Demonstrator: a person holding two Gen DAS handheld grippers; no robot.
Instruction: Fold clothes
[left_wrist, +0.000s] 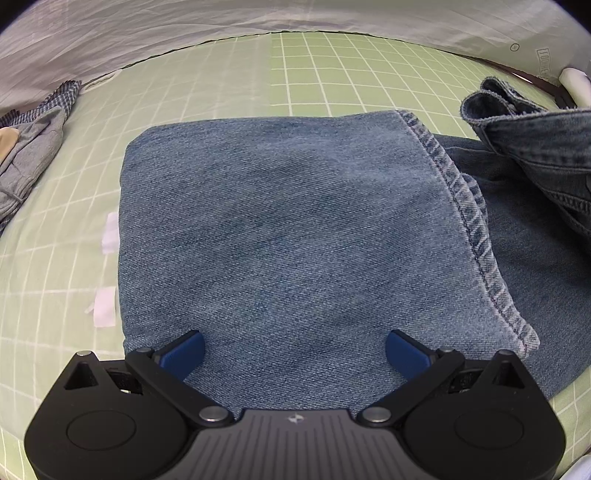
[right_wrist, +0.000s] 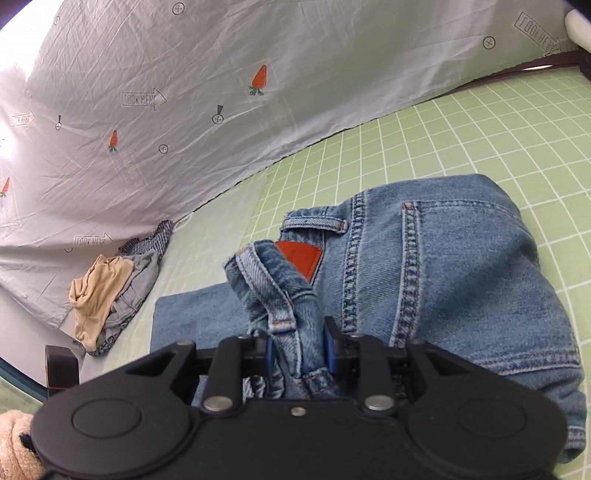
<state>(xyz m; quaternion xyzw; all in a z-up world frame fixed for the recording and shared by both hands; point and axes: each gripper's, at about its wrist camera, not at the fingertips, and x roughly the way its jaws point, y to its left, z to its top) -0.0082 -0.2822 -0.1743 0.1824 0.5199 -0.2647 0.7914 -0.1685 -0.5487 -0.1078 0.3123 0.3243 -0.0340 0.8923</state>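
Observation:
A pair of blue jeans (left_wrist: 288, 229) lies on the green grid mat (left_wrist: 332, 70), with a folded leg panel spread flat and its hem seam running down the right side. My left gripper (left_wrist: 294, 350) hovers open low over the near edge of that panel, nothing between its blue pads (left_wrist: 184, 354). In the right wrist view the seat of the jeans (right_wrist: 461, 280), with its back pocket and red leather patch (right_wrist: 301, 258), is lifted and bunched. My right gripper (right_wrist: 299, 350) is shut on the gathered waistband (right_wrist: 269, 280), which stands up between its pads.
A pile of beige and grey garments (right_wrist: 107, 295) sits at the mat's left edge, also visible as the pile (left_wrist: 33, 147). A white printed sheet (right_wrist: 221, 92) hangs behind. White tape pieces (left_wrist: 105, 306) mark the mat. A dark block (right_wrist: 61, 365) stands near left.

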